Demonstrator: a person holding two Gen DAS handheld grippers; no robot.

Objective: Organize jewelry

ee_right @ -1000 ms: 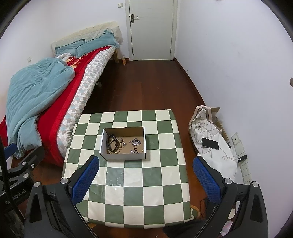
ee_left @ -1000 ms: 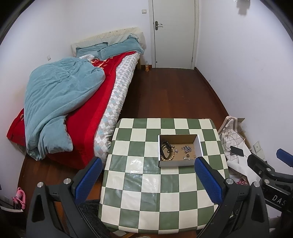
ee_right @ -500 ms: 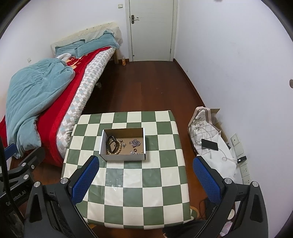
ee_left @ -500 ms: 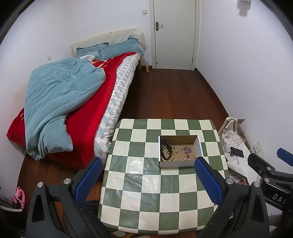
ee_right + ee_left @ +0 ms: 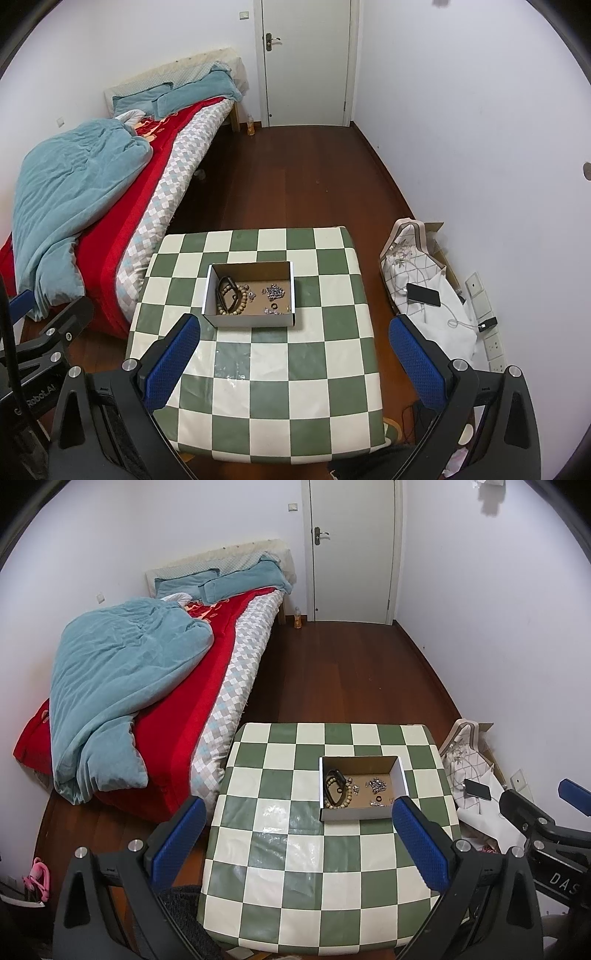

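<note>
A small open cardboard box sits on the green and white checkered table. Inside lie a wooden bead bracelet with a dark band, silver jewelry pieces and a small dark ring. My left gripper is open and empty, held high above the table's near side. My right gripper is open and empty, likewise high above the table. Each gripper shows at the edge of the other's view.
A bed with a red cover and blue quilt stands left of the table. A white bag with a phone on it lies on the floor at the right by the wall. A closed door is at the far end.
Both views have drifted slightly back and up, so the table and box sit a little lower in frame. Both grippers stay open and empty.
</note>
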